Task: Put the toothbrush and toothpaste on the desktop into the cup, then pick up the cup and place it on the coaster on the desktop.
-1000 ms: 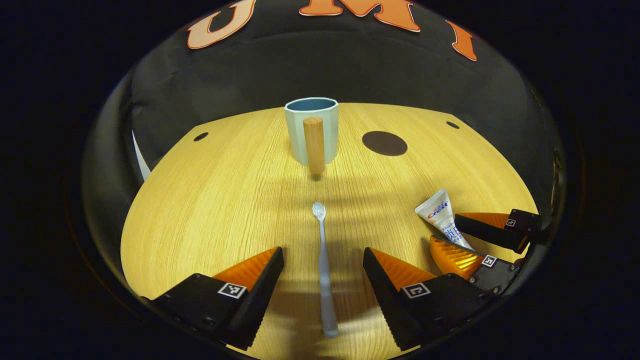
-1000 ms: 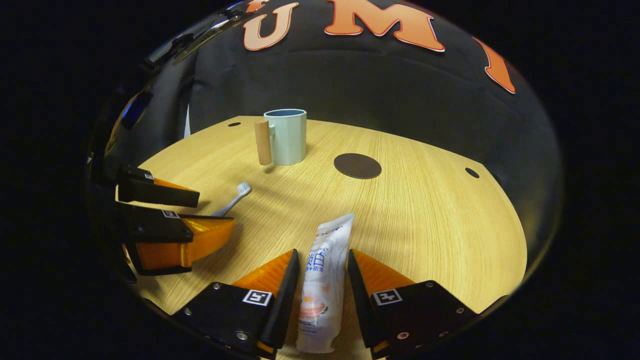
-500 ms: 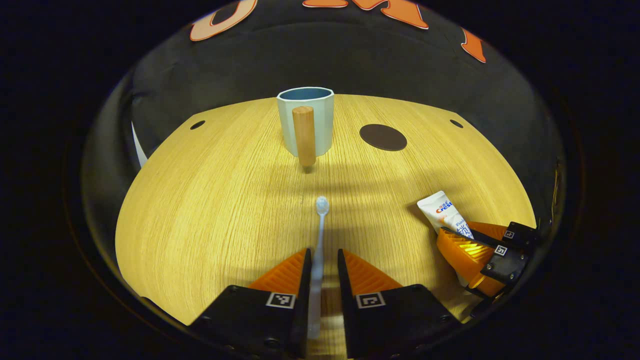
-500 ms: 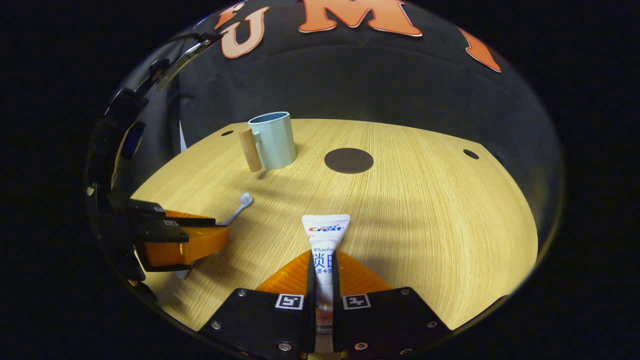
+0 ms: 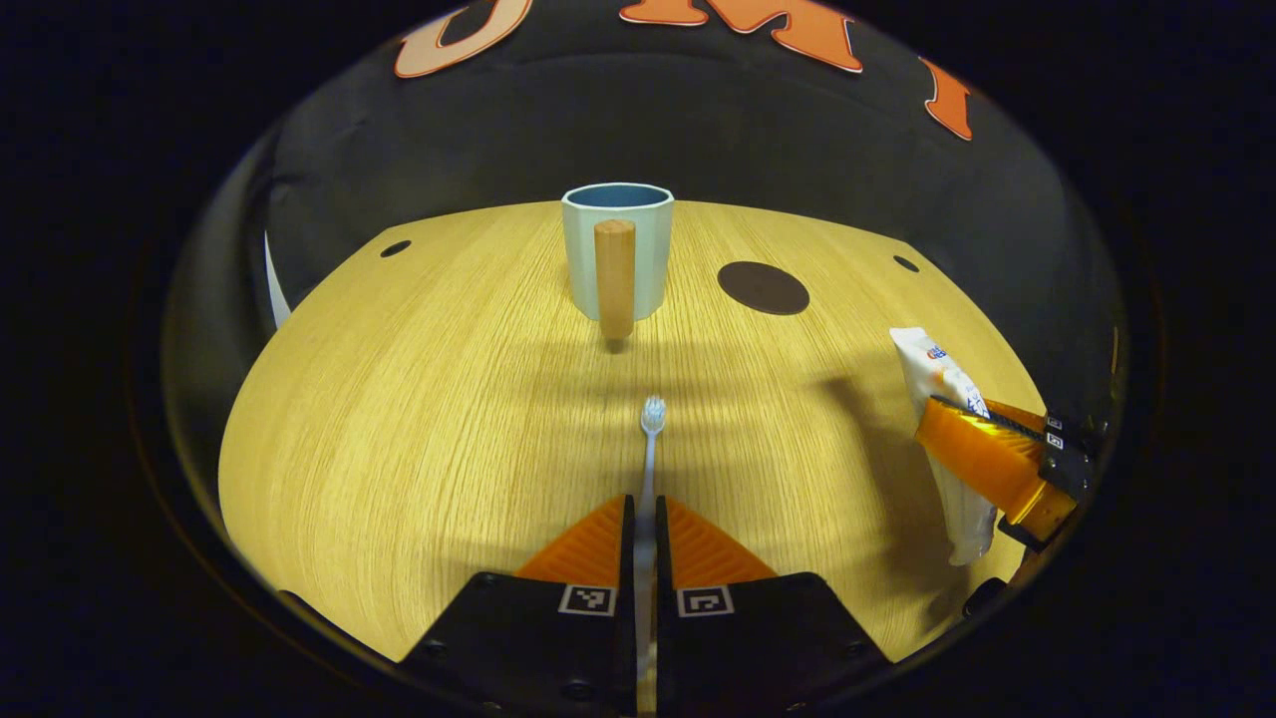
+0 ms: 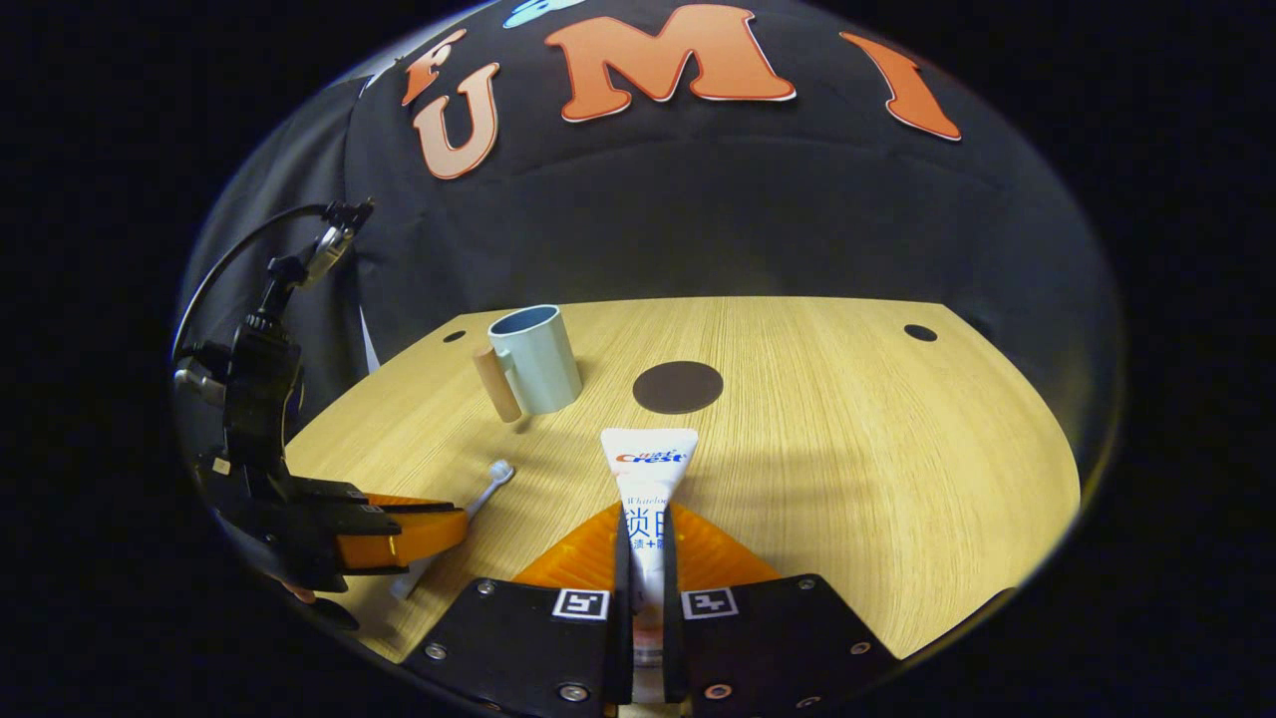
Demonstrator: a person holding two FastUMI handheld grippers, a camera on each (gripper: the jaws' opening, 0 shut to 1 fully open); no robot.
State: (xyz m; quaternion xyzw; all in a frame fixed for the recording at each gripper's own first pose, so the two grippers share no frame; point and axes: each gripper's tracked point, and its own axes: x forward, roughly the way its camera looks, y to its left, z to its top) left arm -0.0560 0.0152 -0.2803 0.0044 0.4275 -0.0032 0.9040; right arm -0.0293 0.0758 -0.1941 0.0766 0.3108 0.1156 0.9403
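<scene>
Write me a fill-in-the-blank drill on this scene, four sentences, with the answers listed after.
1. The left claw is shut on the ____.
2. The right claw is shut on the ____.
3. The cup stands upright on the desktop, and its wooden ____ faces the left gripper view.
4. The dark round coaster has ____ on it.

Answers: toothbrush; toothpaste; handle; nothing

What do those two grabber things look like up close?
Each hand-held gripper has chunky black blocks with screws, and each block carries a small square black-and-white marker. From them stick out two wedge-shaped, ribbed fingers. The left hand-held gripper, seen from the side, has a tall black body with a thin cable looping overhead.
</scene>
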